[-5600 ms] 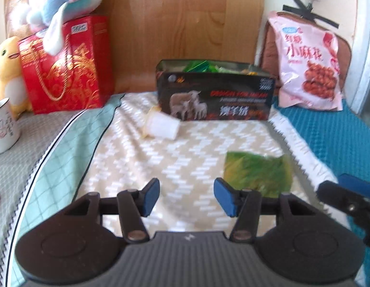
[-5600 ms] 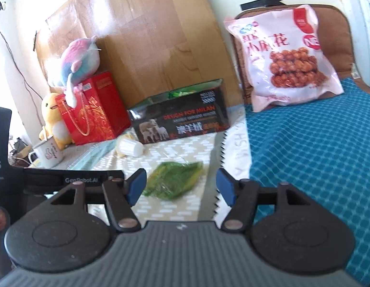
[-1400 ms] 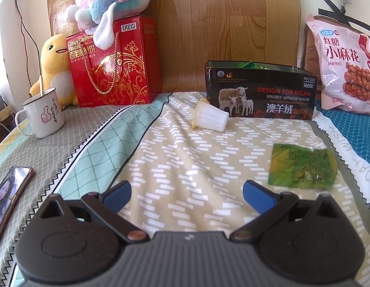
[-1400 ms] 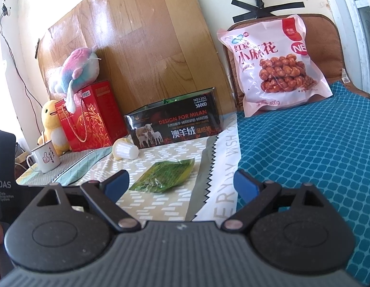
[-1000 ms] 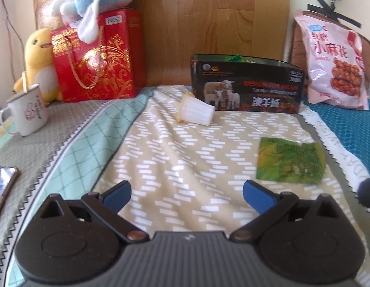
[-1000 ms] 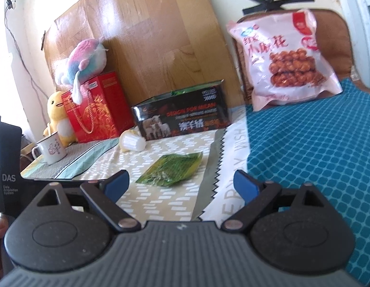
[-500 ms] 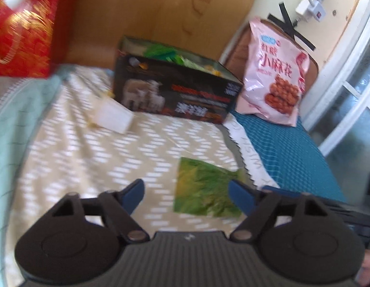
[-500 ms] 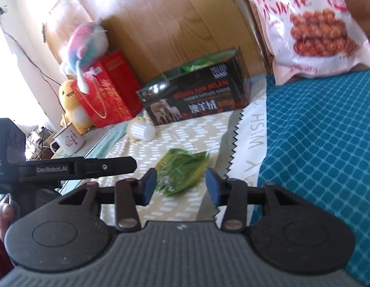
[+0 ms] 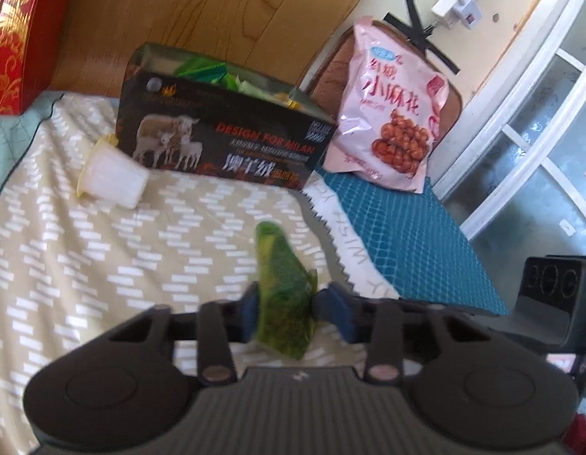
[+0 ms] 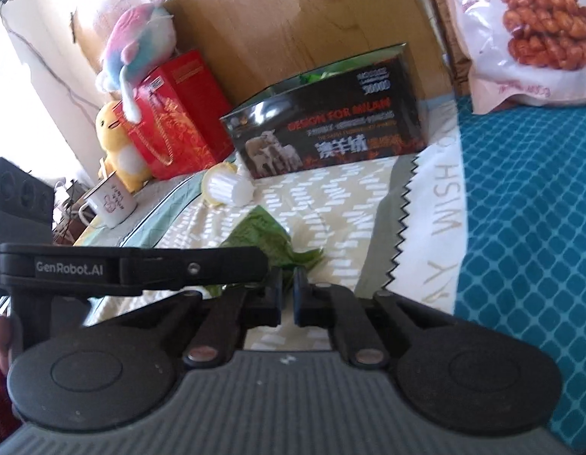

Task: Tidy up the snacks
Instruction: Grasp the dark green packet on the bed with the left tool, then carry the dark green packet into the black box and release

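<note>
My left gripper (image 9: 287, 313) is shut on a green snack packet (image 9: 283, 288), which stands on edge between the blue pads just above the patterned cloth. In the right wrist view the same packet (image 10: 262, 240) lies ahead of my right gripper (image 10: 287, 295), whose jaws are almost closed with nothing between them; the left gripper's finger (image 10: 141, 265) crosses in front. A black open box (image 9: 221, 140) holding green packets stands at the back. A white cup snack (image 9: 111, 180) lies on its side by the box.
A pink bag of twisted snacks (image 9: 395, 121) leans at the back right on a teal mat (image 9: 399, 227). A red gift box (image 10: 175, 113), plush toys (image 10: 141, 43) and a white mug (image 10: 111, 199) stand at the left. A wooden headboard (image 9: 171, 11) is behind.
Both grippers moved in on the green packet. The left jaws closed on it and tipped it up on edge. The right jaws closed to a narrow gap.
</note>
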Demonstrator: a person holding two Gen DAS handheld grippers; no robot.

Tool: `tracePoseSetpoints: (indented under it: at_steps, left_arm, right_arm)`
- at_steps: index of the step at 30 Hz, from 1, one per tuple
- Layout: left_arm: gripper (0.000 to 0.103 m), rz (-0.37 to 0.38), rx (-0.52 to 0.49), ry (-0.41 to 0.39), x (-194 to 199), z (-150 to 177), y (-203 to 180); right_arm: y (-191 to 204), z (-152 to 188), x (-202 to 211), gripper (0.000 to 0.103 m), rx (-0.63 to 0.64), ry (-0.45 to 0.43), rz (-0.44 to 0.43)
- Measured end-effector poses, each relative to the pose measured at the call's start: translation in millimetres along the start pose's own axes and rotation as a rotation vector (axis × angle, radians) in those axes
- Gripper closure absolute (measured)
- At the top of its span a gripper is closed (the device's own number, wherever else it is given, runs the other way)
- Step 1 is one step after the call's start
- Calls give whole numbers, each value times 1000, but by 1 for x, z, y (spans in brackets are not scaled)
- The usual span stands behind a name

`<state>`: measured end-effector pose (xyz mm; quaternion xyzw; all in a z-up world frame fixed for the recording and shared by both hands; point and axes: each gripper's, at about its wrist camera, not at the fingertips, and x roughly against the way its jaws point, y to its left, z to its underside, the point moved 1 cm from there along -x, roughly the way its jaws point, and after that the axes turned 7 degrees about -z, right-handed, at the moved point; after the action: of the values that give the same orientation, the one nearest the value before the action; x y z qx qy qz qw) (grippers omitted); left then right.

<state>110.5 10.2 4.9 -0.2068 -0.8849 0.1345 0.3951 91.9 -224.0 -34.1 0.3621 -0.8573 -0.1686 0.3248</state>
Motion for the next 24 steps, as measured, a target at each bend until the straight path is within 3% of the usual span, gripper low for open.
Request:
tracePoseSetpoints:
  at_steps: [1, 5, 9, 12, 16, 22, 24]
  left_arm:
    - [85, 14, -3, -6, 3, -4, -2]
    - [84, 20, -19, -84, 17, -36, -9]
    - [84, 25, -47, -181, 24, -90, -14]
    - [84, 14, -63, -229, 12, -126, -9]
    - [83, -29, -62, -217, -24, -150, 12]
    - [48, -183, -4, -147, -73, -162, 52]
    - [46, -207, -7, -175, -64, -162, 59]
  right_arm:
    - [-1, -4, 2, 97, -10, -12, -3]
    - [10, -31, 5, 98, 19, -86, -7]
    - [21, -76, 0, 98, 61, -192, 13]
    - [21, -112, -15, 98, 102, -251, 40]
    - [11, -135, -48, 98, 148, -251, 108]
    - [-17, -138, -96, 94, 137, -190, 182]
    - [-20, -136, -94, 89, 127, -208, 168]
